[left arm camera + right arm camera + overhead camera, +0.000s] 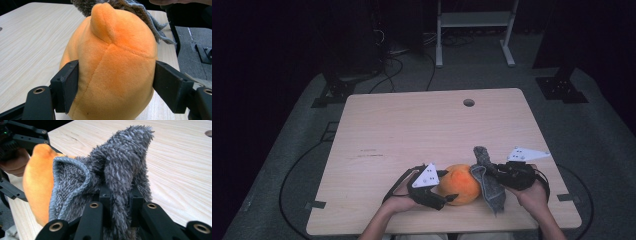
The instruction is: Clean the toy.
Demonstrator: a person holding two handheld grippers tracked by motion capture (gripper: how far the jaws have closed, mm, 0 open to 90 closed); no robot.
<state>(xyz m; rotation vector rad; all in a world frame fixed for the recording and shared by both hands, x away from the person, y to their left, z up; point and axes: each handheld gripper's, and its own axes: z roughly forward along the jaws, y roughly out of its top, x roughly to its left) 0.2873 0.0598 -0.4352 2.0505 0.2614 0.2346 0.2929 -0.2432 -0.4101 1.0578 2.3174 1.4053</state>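
A: Starting at the left of the high view, what has the left gripper (pixel 451 192) got?

B: The orange plush toy (pixel 460 183). In the left gripper view its two black jaws press on either flank of the toy (pixel 112 67), so it is clamped, with the toy's small nub pointing away from the camera. The left hand (pixel 402 200) wraps the gripper's body near the table's front edge.

A: And where does the toy sit?

B: On the wooden table (pixel 412 125), close to the front edge, between the two grippers.

A: To its right?

B: A fuzzy grey sock (pixel 488 180), touching the toy's right side. In the right gripper view the sock (pixel 120 170) bunches up from between the jaws, its knitted cuff lying open against the orange plush.

A: So the right gripper (pixel 494 172) has it?

B: Yes, its jaws are pinched closed on the sock's fabric. The right hand (pixel 532 192) holds that gripper near the table's front right corner.
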